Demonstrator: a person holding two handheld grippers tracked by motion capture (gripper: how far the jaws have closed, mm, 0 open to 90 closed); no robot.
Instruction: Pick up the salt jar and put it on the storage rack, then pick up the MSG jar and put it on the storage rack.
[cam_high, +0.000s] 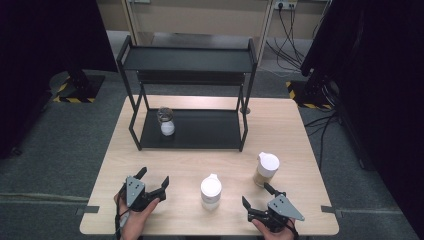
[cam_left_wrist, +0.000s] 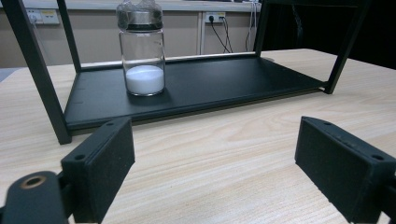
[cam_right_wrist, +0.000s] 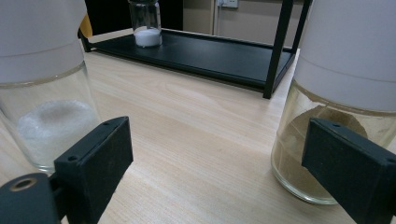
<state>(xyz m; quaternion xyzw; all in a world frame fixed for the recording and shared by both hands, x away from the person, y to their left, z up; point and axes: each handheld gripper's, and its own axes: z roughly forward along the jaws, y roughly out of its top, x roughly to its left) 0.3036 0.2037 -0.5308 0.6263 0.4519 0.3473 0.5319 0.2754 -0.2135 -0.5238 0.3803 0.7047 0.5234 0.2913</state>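
Note:
A glass jar with white powder and a dark lid (cam_high: 166, 121) (cam_left_wrist: 141, 49) (cam_right_wrist: 145, 23) stands on the lower shelf of the black rack (cam_high: 210, 130). Two white-capped jars stand on the table: one with white powder (cam_high: 210, 191) (cam_right_wrist: 42, 88) near the front middle, one with brown powder (cam_high: 266, 169) (cam_right_wrist: 341, 102) to its right. My left gripper (cam_high: 154, 180) (cam_left_wrist: 212, 172) rests at the front left, open and empty, facing the rack. At the front right my right gripper (cam_high: 260, 196) (cam_right_wrist: 215, 175) stands open and empty, its jaws just short of the two white-capped jars.
The rack's upper shelf (cam_high: 187, 60) is bare and hangs over the lower one. The wooden table (cam_high: 290, 125) has bare room right of the rack and between the grippers. Stands and cables sit on the floor beyond the table.

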